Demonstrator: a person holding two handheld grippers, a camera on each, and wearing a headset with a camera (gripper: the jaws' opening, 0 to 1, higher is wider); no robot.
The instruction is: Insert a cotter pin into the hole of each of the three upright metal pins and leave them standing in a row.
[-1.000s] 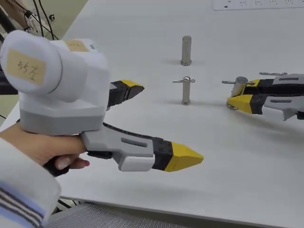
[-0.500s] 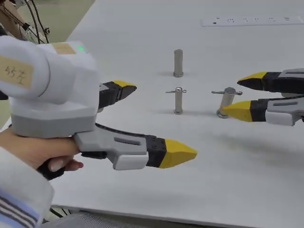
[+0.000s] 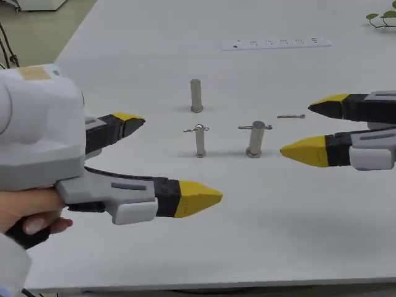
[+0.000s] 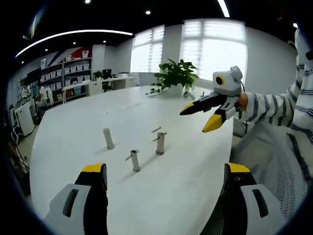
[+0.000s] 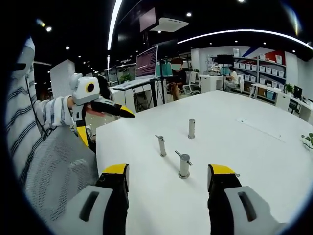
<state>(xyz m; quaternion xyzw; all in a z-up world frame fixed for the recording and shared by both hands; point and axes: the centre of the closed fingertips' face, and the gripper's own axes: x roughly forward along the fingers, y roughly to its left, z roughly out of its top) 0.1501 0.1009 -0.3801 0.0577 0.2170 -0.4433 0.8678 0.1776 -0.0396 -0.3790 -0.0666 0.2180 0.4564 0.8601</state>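
My white bench carries three upright steel pins; at nine o'clock my yellow-tipped left gripper, at three my right gripper, both with jaws open.

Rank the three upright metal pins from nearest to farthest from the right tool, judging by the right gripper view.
1. Near cottered pin: straight ahead of the right tool, close to its open jaws.
2. Left cottered pin: farther on, to the left in this view.
3. Bare pin: farthest back, slightly to the right, with no cotter pin in it.
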